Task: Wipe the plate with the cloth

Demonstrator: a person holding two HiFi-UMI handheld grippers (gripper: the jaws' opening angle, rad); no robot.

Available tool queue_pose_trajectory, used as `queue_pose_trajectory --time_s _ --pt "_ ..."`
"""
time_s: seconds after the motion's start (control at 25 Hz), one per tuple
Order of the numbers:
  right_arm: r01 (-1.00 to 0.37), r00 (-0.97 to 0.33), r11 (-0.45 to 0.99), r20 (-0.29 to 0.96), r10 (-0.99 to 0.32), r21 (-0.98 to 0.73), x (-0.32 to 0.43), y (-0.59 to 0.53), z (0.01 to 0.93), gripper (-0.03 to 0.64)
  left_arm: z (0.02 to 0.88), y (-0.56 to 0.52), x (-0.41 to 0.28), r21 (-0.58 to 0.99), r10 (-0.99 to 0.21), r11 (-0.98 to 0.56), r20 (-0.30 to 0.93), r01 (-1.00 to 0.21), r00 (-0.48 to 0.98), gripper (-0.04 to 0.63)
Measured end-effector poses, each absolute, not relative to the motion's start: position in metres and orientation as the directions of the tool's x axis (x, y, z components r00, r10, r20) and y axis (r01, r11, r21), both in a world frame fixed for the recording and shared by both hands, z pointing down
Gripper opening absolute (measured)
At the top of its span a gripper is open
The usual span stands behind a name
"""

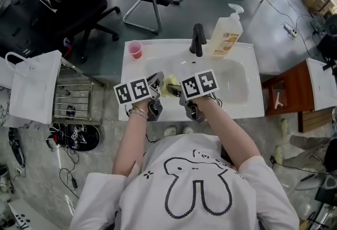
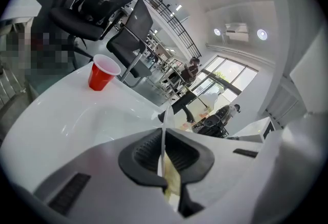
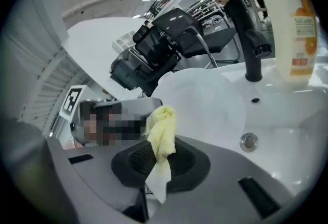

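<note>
The left gripper (image 2: 163, 147) is clamped on the rim of the white plate (image 2: 164, 126), holding it on edge over the near left part of the washbasin (image 1: 247, 110). The right gripper (image 3: 160, 159) is shut on a yellow cloth (image 3: 162, 130), whose bunched end stands out past the jaws towards the plate's face. I cannot tell whether the two touch.

The plate looks stiff, glazed and breakable, so it is likely slippery in a rim pinch. A hard push from the cloth could twist it in the jaws. The cloth is soft and light, and a short bunch gripped close to the jaws should press best.

The left gripper view shows the plate only as a thin edge, with a red cup (image 2: 102, 73) at the basin's far left corner. The right gripper view shows the plate's broad face, the black tap (image 3: 248, 38), the soap bottle (image 3: 287, 23) and the drain (image 3: 249, 141). The head view shows both grippers close together at the near edge.
</note>
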State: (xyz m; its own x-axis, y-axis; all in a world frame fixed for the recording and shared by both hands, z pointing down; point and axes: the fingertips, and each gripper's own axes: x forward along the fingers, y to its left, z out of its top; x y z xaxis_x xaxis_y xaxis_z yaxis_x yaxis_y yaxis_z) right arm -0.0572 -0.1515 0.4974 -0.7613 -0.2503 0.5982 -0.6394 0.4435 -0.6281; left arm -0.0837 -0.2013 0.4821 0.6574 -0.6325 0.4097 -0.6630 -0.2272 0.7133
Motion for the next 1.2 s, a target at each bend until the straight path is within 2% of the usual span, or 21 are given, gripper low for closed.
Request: queue_pose_trajectory --time_s 0.16,0.44,0.56,0.68,0.84,0.96,1.08,1.2 --pt "-0.689 -0.673 0.51 0.717 -0.184 -0.515 -0.038 -0.142 0.526 0.049 0.485 -0.197 -0.086 0.702 -0.611 -0.269 0.404 -0.659 0.681 0.02" --pt "-0.817 -0.476 0.476 0.847 -0.235 -0.326 0.013 -0.15 0.561 0.049 0.486 -0.198 -0.078 0.608 -0.536 -0.411 0.441 -0.679 0.72 0.02" --pt "-0.829 -0.477 0.448 0.842 -0.252 -0.336 0.023 -0.151 0.561 0.048 0.49 -0.2 -0.075 0.547 -0.495 -0.483 0.474 -0.684 0.728 0.018" --pt "-0.831 -0.511 0.41 0.808 -0.292 -0.377 0.032 -0.155 0.549 0.049 0.484 -0.201 -0.063 0.425 -0.428 -0.645 0.489 -0.635 0.761 0.018" --pt "-0.827 -0.554 0.358 0.739 -0.383 -0.434 0.043 -0.165 0.523 0.049 0.477 -0.198 -0.046 0.151 -0.351 -0.851 0.55 -0.503 0.758 0.018" --pt "-0.793 -0.608 0.351 0.664 -0.434 -0.497 0.041 -0.168 0.507 0.049 0.481 -0.194 -0.039 -0.11 -0.341 -0.929 0.623 -0.352 0.704 0.018" --pt "-0.763 -0.646 0.357 0.617 -0.45 -0.538 0.041 -0.167 0.497 0.049 0.489 -0.19 -0.033 -0.386 -0.386 -0.911 0.668 -0.147 0.637 0.018" --pt "-0.76 -0.65 0.366 0.609 -0.455 -0.537 0.042 -0.167 0.491 0.048 0.497 -0.187 -0.03 -0.618 -0.465 -0.782 0.664 0.079 0.586 0.017"
